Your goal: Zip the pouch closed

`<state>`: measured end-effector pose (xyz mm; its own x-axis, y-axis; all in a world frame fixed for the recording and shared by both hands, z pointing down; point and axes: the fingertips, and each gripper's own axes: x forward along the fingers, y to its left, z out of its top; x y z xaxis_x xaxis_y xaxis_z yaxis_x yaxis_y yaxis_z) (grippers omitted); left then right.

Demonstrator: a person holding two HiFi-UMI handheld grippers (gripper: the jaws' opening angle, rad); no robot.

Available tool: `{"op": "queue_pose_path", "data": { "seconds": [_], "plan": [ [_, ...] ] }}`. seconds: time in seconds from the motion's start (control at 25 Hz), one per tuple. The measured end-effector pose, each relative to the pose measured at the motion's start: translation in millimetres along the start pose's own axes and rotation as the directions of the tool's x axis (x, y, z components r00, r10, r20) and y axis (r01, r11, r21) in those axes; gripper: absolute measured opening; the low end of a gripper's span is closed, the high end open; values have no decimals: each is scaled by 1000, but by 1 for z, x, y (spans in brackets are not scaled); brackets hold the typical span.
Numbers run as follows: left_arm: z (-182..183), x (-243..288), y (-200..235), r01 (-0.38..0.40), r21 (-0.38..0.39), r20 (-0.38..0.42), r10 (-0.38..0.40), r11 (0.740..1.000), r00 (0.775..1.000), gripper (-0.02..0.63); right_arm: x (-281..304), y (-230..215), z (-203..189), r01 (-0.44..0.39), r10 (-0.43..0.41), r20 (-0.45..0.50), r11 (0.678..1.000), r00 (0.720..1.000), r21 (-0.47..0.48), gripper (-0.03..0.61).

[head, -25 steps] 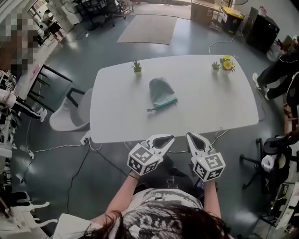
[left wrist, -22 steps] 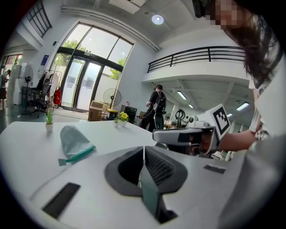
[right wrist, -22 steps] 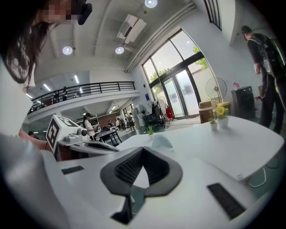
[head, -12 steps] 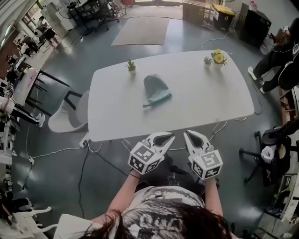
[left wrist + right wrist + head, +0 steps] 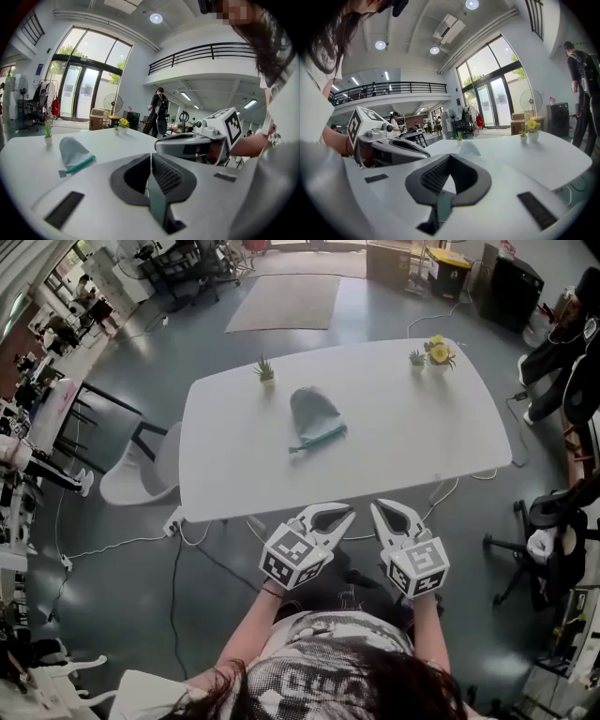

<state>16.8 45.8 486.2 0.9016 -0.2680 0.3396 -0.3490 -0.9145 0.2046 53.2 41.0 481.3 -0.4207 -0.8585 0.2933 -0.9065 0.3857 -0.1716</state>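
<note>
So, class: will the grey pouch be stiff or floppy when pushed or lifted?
Probably floppy: the pouch slumps like soft fabric. Likely light, so a push may slide it across the smooth table. Lying flat, it shouldn't roll.

The person is wearing a pale top covered in black print, dark long hair spilling over it. The white plastic left gripper and right gripper are each showing ribbed dark-grey pads and a cube of black-and-white square markers.

Grey pouch — flat on white table
</note>
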Motion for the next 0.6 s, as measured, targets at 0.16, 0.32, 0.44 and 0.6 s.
{"op": "queue_pose_path", "data": {
  "seconds": [0.16, 0.32, 0.44, 0.6],
  "plan": [
    [0, -3, 0, -3, 1, 0, 3, 1000, 1000, 20, 3, 4, -1, -11, 11, -6, 1000, 1000, -3, -3],
    [-2, -6, 2, -11, -2, -1, 11, 1000, 1000, 20, 6, 7, -1, -25, 25, -8, 1000, 1000, -7, -3],
    [-1, -9, 3, -18, -4, 2, 18, 1000, 1000, 20, 7, 11, 0, -36, 36, -12, 999, 999, -11, -3],
    [-3, -10, 6, -25, -8, -1, 25, 1000, 1000, 20, 10, 11, -2, -45, 45, -18, 999, 999, -11, -3]
  ]
}}
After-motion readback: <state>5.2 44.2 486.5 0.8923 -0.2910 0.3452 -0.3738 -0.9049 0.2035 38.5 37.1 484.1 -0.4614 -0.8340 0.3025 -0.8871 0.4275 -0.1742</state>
